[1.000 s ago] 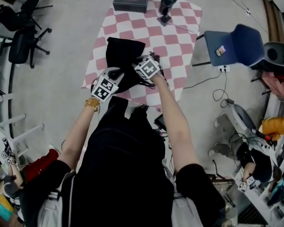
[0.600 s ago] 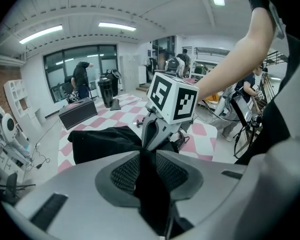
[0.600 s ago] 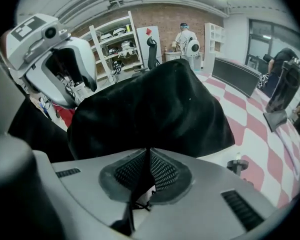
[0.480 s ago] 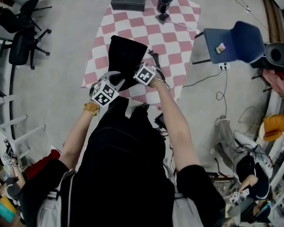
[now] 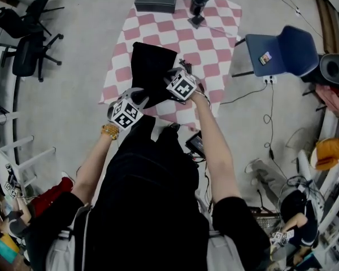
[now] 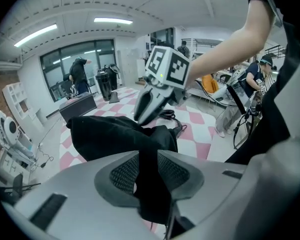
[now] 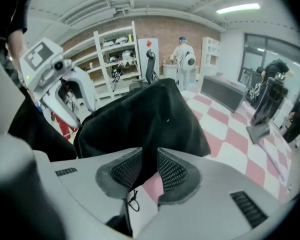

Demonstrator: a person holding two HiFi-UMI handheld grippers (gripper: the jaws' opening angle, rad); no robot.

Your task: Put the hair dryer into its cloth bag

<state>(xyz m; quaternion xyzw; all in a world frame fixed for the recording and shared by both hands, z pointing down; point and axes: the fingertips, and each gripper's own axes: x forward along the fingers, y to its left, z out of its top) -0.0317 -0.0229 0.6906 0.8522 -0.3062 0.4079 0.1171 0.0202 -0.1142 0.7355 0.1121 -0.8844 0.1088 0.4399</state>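
Black cloth bag (image 5: 150,66) lies flat on table w/ pink-and-white checked cover (image 5: 214,44), one end at the near edge, prob. the mouth. Left claw (image 6: 149,166) and right claw (image 7: 149,166) each pinch that near edge of fabric, likely to spread the mouth for loading. Both claws have just been easing wider, yet cloth fills the gap betw. the pads on each. Black hair dryer (image 5: 199,1), as best I can judge, stands upright at the far end, well apart from bag, not yet in. No brand or text legible; only square markers on the cubes.
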